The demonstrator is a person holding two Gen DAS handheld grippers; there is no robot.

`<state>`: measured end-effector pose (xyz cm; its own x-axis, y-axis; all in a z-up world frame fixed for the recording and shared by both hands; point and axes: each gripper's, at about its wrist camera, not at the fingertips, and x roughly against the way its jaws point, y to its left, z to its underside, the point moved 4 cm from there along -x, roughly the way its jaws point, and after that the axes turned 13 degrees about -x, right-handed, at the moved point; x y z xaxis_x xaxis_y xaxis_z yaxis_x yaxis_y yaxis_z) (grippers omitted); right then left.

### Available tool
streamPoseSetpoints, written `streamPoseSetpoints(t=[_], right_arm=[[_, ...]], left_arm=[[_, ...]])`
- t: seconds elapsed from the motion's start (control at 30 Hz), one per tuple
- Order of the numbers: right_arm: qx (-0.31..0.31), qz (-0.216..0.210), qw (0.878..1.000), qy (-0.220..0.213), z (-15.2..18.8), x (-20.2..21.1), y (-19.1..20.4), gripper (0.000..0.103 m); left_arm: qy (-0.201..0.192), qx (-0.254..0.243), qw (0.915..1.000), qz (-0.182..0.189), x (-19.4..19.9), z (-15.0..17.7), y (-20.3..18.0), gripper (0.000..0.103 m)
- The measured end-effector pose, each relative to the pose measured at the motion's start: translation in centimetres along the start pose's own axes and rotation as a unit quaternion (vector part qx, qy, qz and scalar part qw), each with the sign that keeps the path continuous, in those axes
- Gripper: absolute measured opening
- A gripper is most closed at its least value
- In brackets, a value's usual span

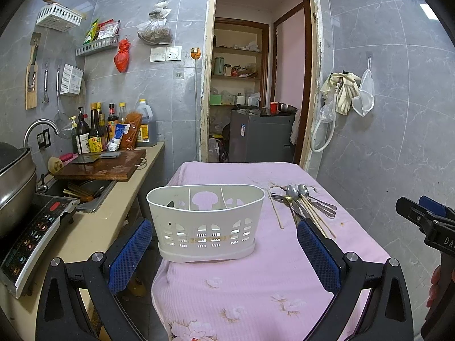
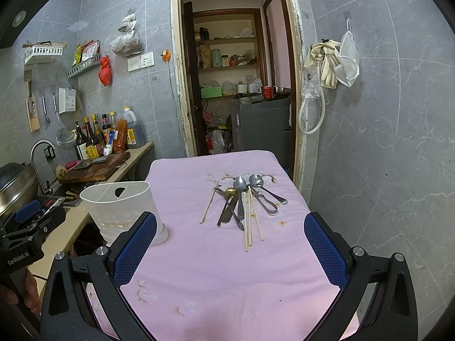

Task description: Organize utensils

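Observation:
A white slotted utensil caddy (image 1: pixel 205 221) with three compartments stands on the pink cloth-covered table (image 1: pixel 256 284), just ahead of my open left gripper (image 1: pixel 224 253). The same caddy (image 2: pixel 122 207) shows at the left of the right wrist view. A pile of utensils (image 2: pixel 244 201) lies mid-table: two steel spoons, a small gold spoon, dark-handled pieces, metal tongs and several wooden chopsticks (image 2: pixel 250 221). The pile (image 1: pixel 304 201) sits right of the caddy. My right gripper (image 2: pixel 230 253) is open and empty, short of the pile. No utensil is visible inside the caddy.
A kitchen counter (image 1: pixel 113 199) runs along the left with a cutting board (image 1: pixel 105 164), sauce bottles, a sink and an induction cooker (image 1: pixel 34 233). A grey tiled wall stands close on the right. An open doorway lies behind the table.

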<state>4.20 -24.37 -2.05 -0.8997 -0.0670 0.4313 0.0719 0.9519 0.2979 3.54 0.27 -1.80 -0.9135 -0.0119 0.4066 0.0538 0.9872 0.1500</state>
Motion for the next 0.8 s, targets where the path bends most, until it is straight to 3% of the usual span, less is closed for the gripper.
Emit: streamPoseSetpoints(t=[0.8], right_arm=[[0.000,0.000,1.000,0.000,-0.03,-0.01,0.00,0.102]], left_arm=[[0.000,0.000,1.0000,0.000,0.04,-0.07,-0.15,0.103]])
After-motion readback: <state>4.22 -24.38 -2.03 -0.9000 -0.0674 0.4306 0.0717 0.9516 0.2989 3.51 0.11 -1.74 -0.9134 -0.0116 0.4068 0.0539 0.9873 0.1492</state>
